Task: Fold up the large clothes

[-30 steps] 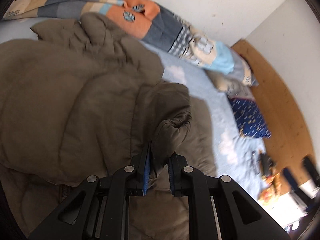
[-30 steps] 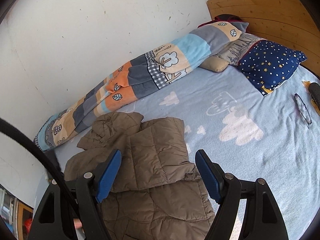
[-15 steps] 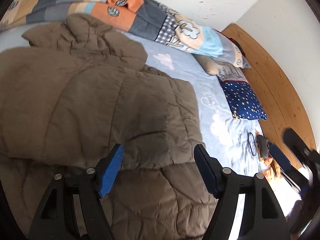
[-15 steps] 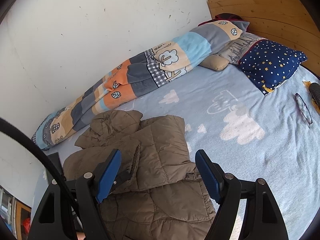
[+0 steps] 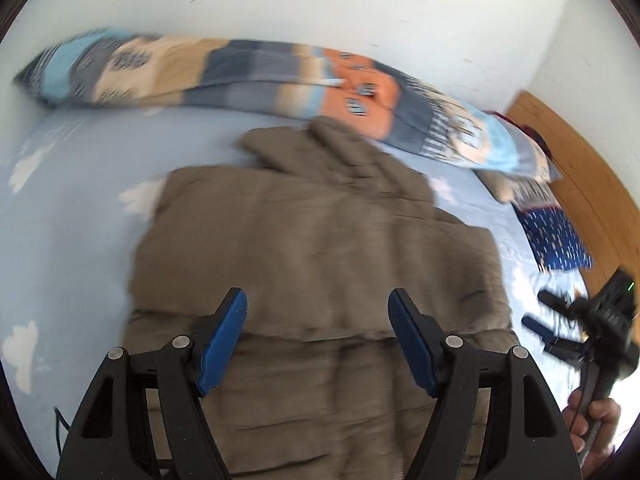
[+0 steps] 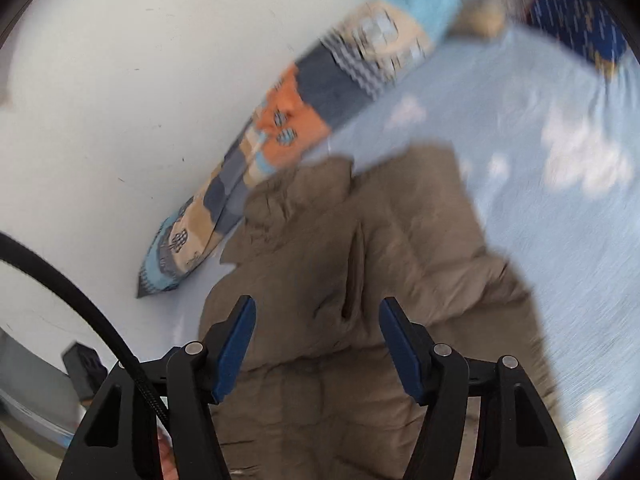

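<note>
A brown quilted puffer jacket [image 5: 320, 248] lies on the light blue bed sheet [image 5: 80, 208], its sleeves folded in over the body and its hood toward the wall. My left gripper [image 5: 318, 340] is open and empty, held above the jacket's lower half. My right gripper [image 6: 316, 350] is open and empty, above the jacket [image 6: 360, 272] near its near edge. The right gripper also shows at the right edge of the left wrist view [image 5: 600, 328], held in a hand. Both views are motion-blurred.
A rolled patchwork blanket [image 5: 280, 72] lies along the white wall behind the jacket. A navy star-print pillow [image 5: 554, 236] and a wooden headboard [image 5: 580, 168] are at the right. The sheet [image 6: 560, 208] has white cloud prints.
My left gripper let go of the sleeve cuff, opened, and pulled back and up. My right gripper swung left and nearer over the jacket. The sleeve now lies folded across the body.
</note>
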A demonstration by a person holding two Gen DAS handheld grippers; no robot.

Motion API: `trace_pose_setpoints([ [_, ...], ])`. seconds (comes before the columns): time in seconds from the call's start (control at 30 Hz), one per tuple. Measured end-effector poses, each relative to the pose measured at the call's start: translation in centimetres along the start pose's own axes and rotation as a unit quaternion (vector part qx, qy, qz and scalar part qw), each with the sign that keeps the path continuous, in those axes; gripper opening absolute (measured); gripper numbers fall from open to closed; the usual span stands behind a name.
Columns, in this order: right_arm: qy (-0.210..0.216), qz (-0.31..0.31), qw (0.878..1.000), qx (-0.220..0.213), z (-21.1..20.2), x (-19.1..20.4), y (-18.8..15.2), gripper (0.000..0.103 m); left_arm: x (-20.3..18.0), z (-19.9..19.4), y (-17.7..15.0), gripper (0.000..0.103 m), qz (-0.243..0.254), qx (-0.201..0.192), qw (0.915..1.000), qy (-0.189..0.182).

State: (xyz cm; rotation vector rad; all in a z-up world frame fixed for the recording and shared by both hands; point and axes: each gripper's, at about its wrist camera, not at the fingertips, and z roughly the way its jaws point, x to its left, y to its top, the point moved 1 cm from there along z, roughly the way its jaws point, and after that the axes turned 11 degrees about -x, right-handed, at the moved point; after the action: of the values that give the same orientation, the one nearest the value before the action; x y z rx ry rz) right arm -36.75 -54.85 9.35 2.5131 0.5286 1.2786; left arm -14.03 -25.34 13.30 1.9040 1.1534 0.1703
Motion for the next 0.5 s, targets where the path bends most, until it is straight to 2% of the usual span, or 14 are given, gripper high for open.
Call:
trace_pose_setpoints([
  [0.1,-0.010,0.040,0.999,0.029,2.2,-1.6,-1.4,0.070,4.5,0.6,-0.5,0.072,-0.058,0.001,0.9983,0.003],
  [0.17,-0.014,0.042,0.998,0.037,3.1,-1.7,-2.0,0.070,6.4,1.2,-0.9,0.072,-0.086,0.007,0.9963,-0.003],
  [0.33,-0.018,0.023,0.999,0.044,5.2,-0.9,-3.1,0.070,8.0,3.6,-0.6,0.072,-0.120,0.026,0.9920,-0.029],
  [0.43,-0.018,0.012,0.999,0.048,6.6,-0.5,-3.4,0.069,9.2,4.4,-0.7,0.072,-0.158,0.032,0.9857,-0.047],
  [0.47,-0.023,0.005,0.999,0.047,7.0,-0.4,-3.5,0.064,9.5,4.6,-0.7,0.072,-0.168,0.034,0.9839,-0.052],
  [0.5,-0.021,0.002,0.999,0.049,7.5,-0.3,-3.7,0.047,9.8,4.5,-0.6,0.072,-0.171,0.032,0.9833,-0.053],
])
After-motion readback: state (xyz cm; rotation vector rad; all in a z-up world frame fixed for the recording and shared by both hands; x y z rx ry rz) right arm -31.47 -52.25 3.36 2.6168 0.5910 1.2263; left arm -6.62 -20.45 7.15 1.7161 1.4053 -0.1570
